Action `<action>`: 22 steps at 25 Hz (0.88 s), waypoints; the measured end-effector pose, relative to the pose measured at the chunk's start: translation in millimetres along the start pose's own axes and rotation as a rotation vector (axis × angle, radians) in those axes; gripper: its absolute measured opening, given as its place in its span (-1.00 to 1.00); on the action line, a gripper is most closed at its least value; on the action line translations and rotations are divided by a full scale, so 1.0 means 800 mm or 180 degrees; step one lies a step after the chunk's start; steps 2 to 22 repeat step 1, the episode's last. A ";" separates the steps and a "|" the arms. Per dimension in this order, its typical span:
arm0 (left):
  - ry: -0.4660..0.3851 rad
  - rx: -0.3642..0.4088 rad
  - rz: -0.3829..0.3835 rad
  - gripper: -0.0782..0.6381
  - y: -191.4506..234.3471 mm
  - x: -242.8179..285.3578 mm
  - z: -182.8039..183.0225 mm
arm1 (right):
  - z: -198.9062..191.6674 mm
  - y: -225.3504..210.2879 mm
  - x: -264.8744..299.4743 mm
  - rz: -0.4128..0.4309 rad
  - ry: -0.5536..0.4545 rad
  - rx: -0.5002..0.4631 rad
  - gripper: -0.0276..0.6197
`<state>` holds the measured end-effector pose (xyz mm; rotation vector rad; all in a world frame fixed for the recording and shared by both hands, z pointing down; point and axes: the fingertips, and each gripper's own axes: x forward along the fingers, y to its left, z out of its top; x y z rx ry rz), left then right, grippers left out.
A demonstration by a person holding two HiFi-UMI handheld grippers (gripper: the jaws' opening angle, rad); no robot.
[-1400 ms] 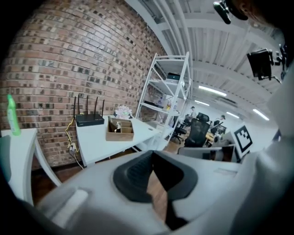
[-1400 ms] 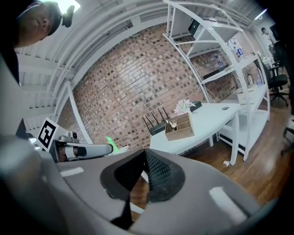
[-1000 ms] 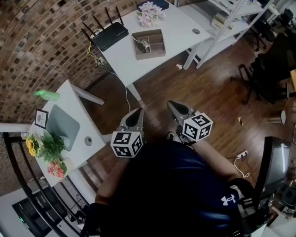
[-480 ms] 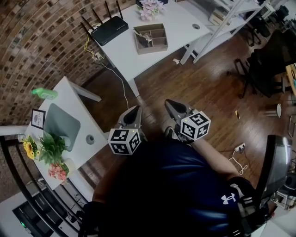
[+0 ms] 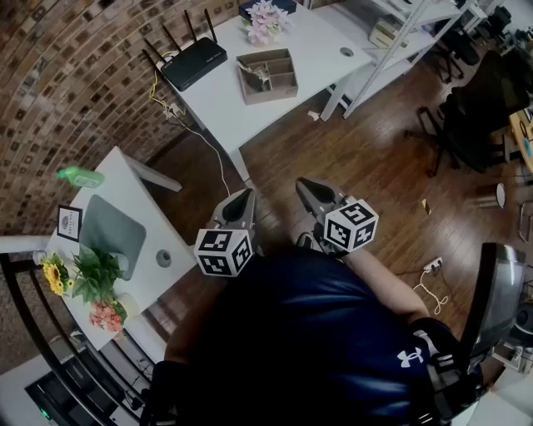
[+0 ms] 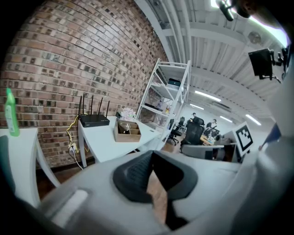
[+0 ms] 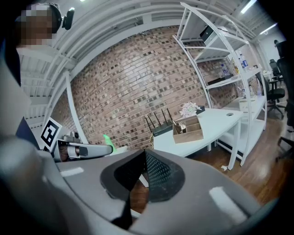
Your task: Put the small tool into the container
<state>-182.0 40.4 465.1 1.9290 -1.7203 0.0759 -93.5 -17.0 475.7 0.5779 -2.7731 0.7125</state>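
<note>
Left gripper (image 5: 242, 200) and right gripper (image 5: 308, 188) hang with jaws together, well apart from the container (image 5: 268, 91) on the table (image 5: 215, 96).

I can't tell what lies in the far wooden container (image 5: 271, 94) — too small — and the shelf rack (image 5: 408, 18) runs off the top edge.

Matt grey plastic is seen on the left gripper (image 6: 151, 153), with ribbed black pads (image 6: 133, 173) inside. Ahead of it are noted a rough brick wall (image 6: 69, 59), a smooth white table (image 6: 98, 139) and a matt brown container (image 6: 127, 133) (card or wood, unclear). Below it, a glossy wood floor (image 5: 375, 166) is shown.
</note>
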 end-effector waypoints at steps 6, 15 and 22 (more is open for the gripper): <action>-0.0005 0.0002 0.0001 -0.77 0.000 0.000 0.000 | 0.001 0.000 -0.001 -0.0003 -0.0006 -0.0001 -0.88; -0.0005 0.0002 0.0001 -0.77 0.000 0.000 0.000 | 0.001 0.000 -0.001 -0.0003 -0.0006 -0.0001 -0.88; -0.0005 0.0002 0.0001 -0.77 0.000 0.000 0.000 | 0.001 0.000 -0.001 -0.0003 -0.0006 -0.0001 -0.88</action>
